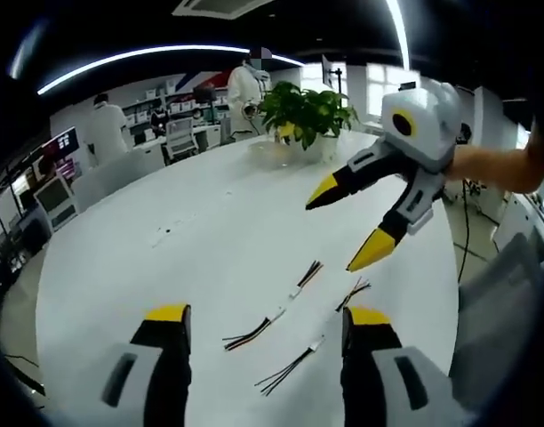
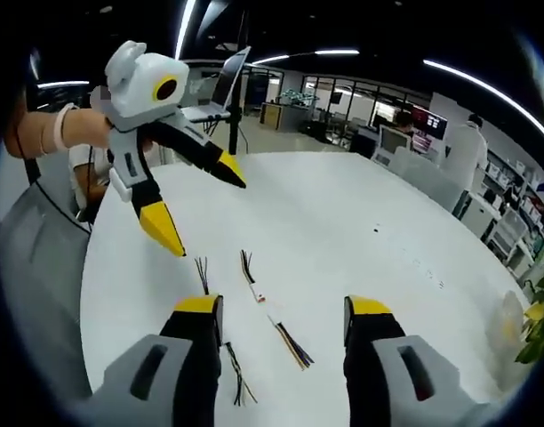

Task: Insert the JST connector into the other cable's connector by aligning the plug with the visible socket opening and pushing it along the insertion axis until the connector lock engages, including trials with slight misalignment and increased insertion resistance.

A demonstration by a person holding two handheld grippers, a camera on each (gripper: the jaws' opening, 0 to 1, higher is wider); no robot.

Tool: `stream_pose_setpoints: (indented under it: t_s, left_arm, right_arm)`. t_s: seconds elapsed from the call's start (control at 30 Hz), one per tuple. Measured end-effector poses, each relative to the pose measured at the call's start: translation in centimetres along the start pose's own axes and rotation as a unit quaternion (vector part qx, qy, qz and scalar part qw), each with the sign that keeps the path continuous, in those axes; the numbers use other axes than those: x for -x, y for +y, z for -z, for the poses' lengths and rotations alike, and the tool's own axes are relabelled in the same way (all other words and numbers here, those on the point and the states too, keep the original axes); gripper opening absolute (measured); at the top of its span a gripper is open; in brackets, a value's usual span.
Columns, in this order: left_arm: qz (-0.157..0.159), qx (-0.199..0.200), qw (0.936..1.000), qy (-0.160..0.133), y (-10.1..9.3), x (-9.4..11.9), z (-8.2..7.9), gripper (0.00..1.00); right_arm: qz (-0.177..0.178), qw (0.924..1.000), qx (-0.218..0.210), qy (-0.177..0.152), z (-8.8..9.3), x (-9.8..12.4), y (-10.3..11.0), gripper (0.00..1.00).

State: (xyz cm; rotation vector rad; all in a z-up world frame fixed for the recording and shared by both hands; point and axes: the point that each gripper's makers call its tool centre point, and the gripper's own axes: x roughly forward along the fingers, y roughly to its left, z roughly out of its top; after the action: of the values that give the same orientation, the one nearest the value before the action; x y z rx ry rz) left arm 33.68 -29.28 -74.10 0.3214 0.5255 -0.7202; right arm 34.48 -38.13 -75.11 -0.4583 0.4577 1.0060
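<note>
Starting point: nothing is picked up, so the job is at its very first step
Table: the big white table [image 1: 210, 222] fills the middle of both views, with a green plant [image 1: 306, 111] at its far edge and people by the desks behind
Right gripper: the right gripper [image 1: 350, 229] hangs above the table with its yellow tips wide apart and nothing between them
Left gripper: the left gripper [image 2: 201, 206] also hangs in the air, jaws spread wide and holding nothing
Cables: two short cables [image 1: 272, 307] lie flat on the table, nearly end to end, and another cable [image 1: 294, 363] lies just beside them
Connectors: the small white connectors [image 2: 259, 294] sit where the cables meet; too small to tell plug from socket
Next move: each gripper probably needs to come down and pinch one cable close to its white end, then line the two ends up
</note>
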Motion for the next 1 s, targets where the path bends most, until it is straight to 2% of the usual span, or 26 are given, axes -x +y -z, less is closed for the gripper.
stream_pose_setpoints:
  t_s: [0.17, 0.33, 0.47, 0.8, 1.0]
  left_arm:
    - [0.006, -0.008, 0.9999, -0.001, 0.2, -0.2, 0.3, 0.62]
    - [0.016, -0.014, 0.9998, 0.002, 0.6, -0.4, 0.8, 0.58]
    - [0.017, -0.012, 0.9997, -0.009, 1.1, -0.3, 0.4, 0.56]
    - [0.049, -0.032, 0.9982, -0.008, 0.9, -1.6, 1.0, 0.52]
    - [0.07, -0.046, 0.9964, -0.011, 0.6, -2.3, 1.5, 0.45]
  right_arm:
    - [-0.013, 0.9998, 0.012, -0.01, 0.2, -0.4, 0.5, 0.48]
    - [-0.031, 0.9993, 0.002, -0.022, 0.6, -0.8, 0.7, 0.43]
    - [-0.035, 0.9989, 0.009, -0.03, 0.9, -1.0, 0.6, 0.41]
    - [-0.05, 0.9982, 0.018, -0.03, 1.3, -1.8, 0.6, 0.39]
    - [-0.059, 0.9973, 0.032, -0.03, 1.5, -2.3, 0.7, 0.38]
